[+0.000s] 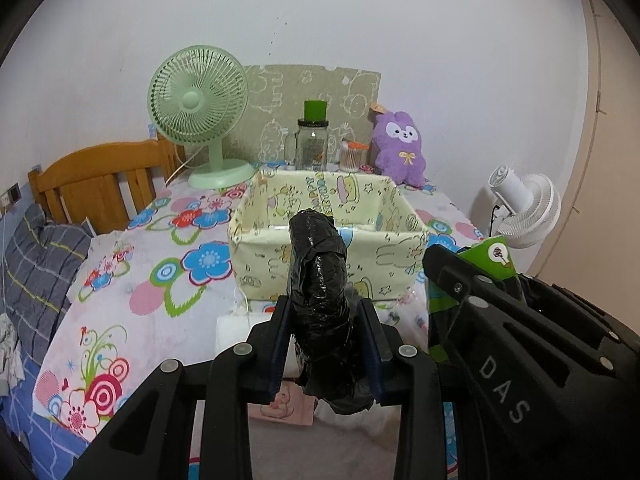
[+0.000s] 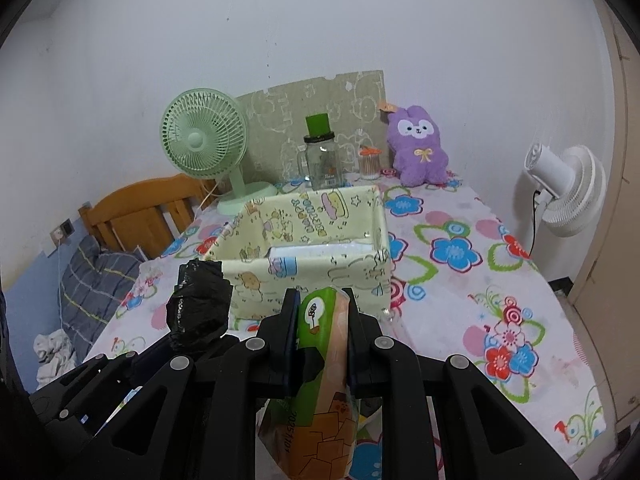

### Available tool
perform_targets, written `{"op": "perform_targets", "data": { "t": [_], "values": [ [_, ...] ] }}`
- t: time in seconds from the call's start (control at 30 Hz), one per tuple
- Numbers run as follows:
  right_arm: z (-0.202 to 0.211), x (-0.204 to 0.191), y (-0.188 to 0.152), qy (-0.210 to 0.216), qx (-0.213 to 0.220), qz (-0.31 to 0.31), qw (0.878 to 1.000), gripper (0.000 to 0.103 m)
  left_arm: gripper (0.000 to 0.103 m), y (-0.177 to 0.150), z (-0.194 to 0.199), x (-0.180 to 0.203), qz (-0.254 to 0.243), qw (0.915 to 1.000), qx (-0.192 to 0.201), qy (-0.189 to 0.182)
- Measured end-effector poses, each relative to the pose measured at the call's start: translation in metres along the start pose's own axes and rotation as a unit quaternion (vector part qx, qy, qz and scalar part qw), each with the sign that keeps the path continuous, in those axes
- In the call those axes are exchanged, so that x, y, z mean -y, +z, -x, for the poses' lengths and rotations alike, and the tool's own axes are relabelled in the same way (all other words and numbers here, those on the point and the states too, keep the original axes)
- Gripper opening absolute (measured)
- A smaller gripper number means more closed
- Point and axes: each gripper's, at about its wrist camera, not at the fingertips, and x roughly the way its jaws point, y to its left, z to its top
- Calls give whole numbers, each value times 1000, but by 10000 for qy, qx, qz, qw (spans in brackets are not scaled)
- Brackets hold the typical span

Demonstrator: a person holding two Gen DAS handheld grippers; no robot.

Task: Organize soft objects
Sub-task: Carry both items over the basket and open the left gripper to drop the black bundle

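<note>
Both grippers are loaded and held side by side in front of the fabric-lined storage box point(image 1: 328, 236), which sits mid-table on the floral tablecloth point(image 1: 132, 264). The left gripper point(image 1: 326, 344) has its fingers clamped on a roll of black plastic bags point(image 1: 320, 292); the roll stands nearly upright between the pads, most of its length above the grip and a crumpled end hanging below. The right gripper point(image 2: 322, 336) is pinched tight on a green-and-orange soft packet point(image 2: 320, 360), held by its upper end, with the bulk of the packet dangling below the fingers. The box looks empty apart from a pale liner at the bottom, so neither item is stowed yet. Risks, as judged: the black roll is slick film and top-heavy, so a quick tilt toward the box could let it pivot or slide out of the pads. The hanging packet may snag the near box wall if carried across too low, and drag the light box along the cloth. The two grippers are close together; converging on one opening could make them collide. The glass jar point(image 1: 312, 148) and purple plush rabbit point(image 1: 400, 148) behind the box stand well clear.
</note>
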Motion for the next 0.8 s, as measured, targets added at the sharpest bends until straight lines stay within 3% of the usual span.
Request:
{"op": "perform_targets", "data": {
  "t": [0.8],
  "values": [
    [2,-13,44,-36,183,233,9996,22,33,41,5,-3,-98,9995,307,10]
  ]
}}
